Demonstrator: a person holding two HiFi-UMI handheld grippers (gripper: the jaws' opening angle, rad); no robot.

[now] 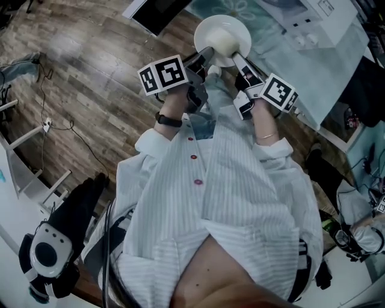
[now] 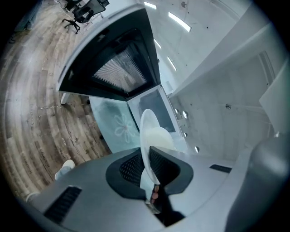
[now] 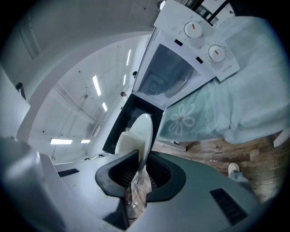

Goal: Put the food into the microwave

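A white plate [image 1: 221,36] carries a pale mound of food [image 1: 226,42] and hangs between my two grippers. My left gripper [image 1: 209,56] is shut on the plate's left rim and my right gripper [image 1: 240,61] on its right rim. The left gripper view shows the plate [image 2: 148,131] edge-on, with the left gripper [image 2: 147,170] clamped on its rim. In the right gripper view the right gripper [image 3: 139,170] pinches the plate [image 3: 144,133] the same way. The white microwave [image 3: 181,68] stands ahead on the table, its dark door [image 3: 131,115] swung open.
A pale green cloth with a flower print [image 3: 213,108] covers the table under the microwave [image 1: 313,24]. Two knobs [image 3: 193,29] sit on the microwave's panel. The dark door [image 1: 157,12] juts over the wooden floor [image 1: 90,78]. A black and white device [image 1: 48,252] lies at lower left.
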